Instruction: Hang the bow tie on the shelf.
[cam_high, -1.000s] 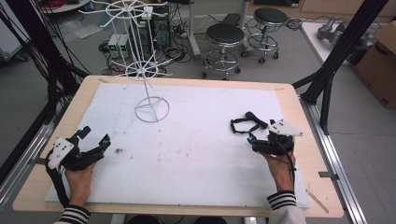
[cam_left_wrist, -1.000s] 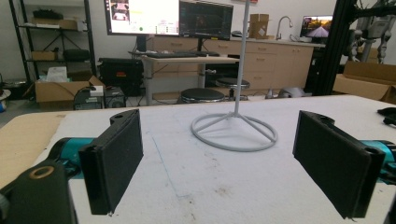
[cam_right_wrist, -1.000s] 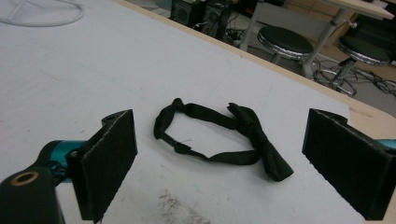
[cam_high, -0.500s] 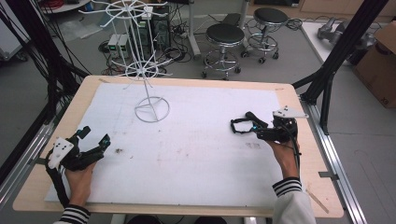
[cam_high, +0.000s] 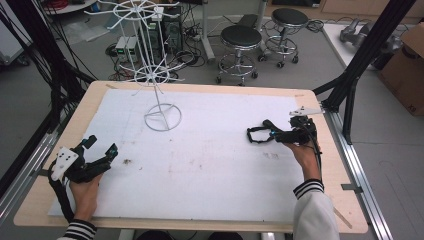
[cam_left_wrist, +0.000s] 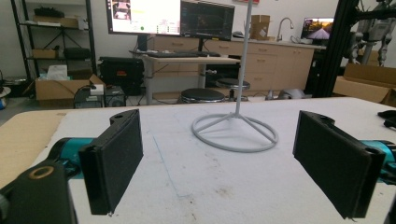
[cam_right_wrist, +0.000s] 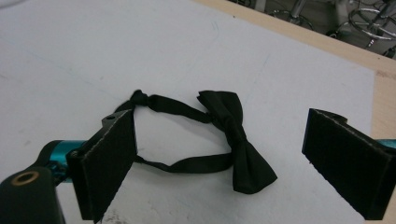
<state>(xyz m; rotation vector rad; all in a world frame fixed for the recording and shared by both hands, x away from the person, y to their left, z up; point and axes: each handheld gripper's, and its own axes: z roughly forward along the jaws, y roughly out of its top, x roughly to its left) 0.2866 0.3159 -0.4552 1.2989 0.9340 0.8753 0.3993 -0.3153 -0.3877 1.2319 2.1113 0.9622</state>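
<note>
- A white foam sheet (cam_high: 210, 165) covers most of the wooden table (cam_high: 340, 165), with faint dark smudges near its middle.
- A white wire display stand (cam_high: 159, 75) rises from a ring base (cam_high: 163, 116) on the sheet's far left part.
- Two black round stools (cam_high: 241, 37) stand on the floor beyond the table.
- A cardboard box (cam_high: 406, 70) sits at the far right.
- Monitors (cam_left_wrist: 205, 18) glow above a desk in the left gripper view.

Bright, even overhead light — soft shadows, slight softness, mild wide-angle bending at edges.
</note>
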